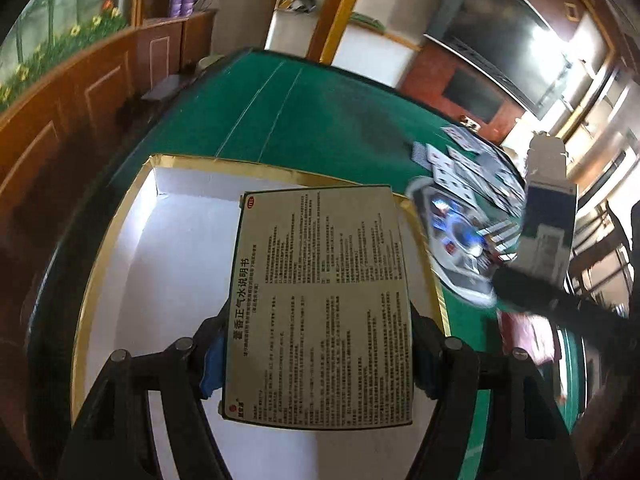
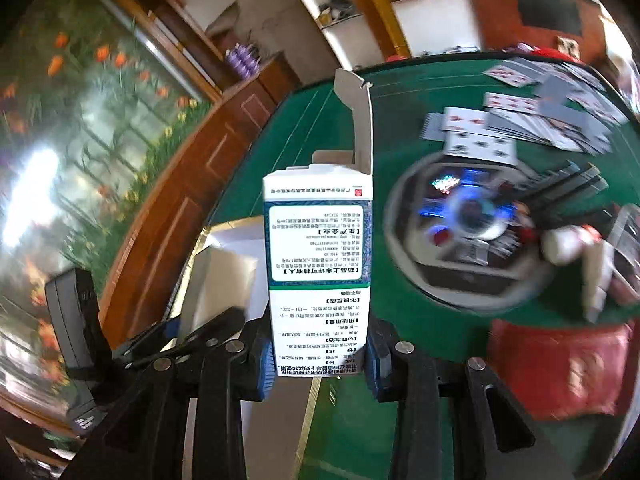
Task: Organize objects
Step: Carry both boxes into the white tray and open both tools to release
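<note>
My left gripper (image 1: 318, 356) is shut on a flat beige medicine box (image 1: 320, 304) covered in small print, held above an open white box with a gold rim (image 1: 120, 216) on the green table. My right gripper (image 2: 318, 356) is shut on a tall white-and-green medicine carton (image 2: 318, 264) with its top flap open, held upright above the table. That carton and the right gripper show blurred at the right of the left wrist view (image 1: 548, 216). The gold-rimmed box shows at lower left of the right wrist view (image 2: 236, 240).
A round tray (image 2: 424, 280) with small items sits on the green table (image 1: 300, 120). Playing cards (image 2: 520, 120) are spread behind it. A red packet (image 2: 560, 368) lies near the front. Wooden panelling (image 1: 60, 128) borders the table's left side.
</note>
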The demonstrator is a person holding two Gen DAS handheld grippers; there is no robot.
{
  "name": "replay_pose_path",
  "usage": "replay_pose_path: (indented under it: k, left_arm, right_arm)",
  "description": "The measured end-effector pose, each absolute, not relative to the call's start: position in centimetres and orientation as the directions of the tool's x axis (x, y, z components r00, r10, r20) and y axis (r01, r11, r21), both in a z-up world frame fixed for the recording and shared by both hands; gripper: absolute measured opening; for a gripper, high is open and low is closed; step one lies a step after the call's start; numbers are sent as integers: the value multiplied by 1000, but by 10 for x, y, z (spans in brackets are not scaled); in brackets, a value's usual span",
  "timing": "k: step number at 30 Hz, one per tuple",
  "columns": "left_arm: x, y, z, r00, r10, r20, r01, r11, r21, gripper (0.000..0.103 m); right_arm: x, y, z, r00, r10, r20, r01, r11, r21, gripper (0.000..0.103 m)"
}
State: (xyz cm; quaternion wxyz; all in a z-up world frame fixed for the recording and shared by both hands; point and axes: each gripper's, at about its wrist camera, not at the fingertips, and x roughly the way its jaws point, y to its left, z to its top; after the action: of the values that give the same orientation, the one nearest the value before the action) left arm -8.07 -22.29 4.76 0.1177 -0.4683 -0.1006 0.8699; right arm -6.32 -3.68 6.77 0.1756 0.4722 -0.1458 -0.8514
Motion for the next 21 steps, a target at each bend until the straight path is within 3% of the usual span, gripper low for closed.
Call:
replay_pose_path:
  k: [7, 16, 21]
  left_arm:
    - [-99, -229, 32, -537, 252, -805, -26, -959, -283, 71]
    - [-104, -239, 24, -516, 305, -801, 10, -932, -362, 75]
    - [-103, -251, 26, -523, 362, -772, 33, -896, -442, 81]
  right_arm:
    - [-92, -73, 43, -447, -395, -803, 188, -919, 347, 38]
    - [-108, -73, 36, -421, -401, -814, 192, -916, 352, 39]
    - [-106, -57, 34, -418, -446, -791, 170, -894, 415, 51]
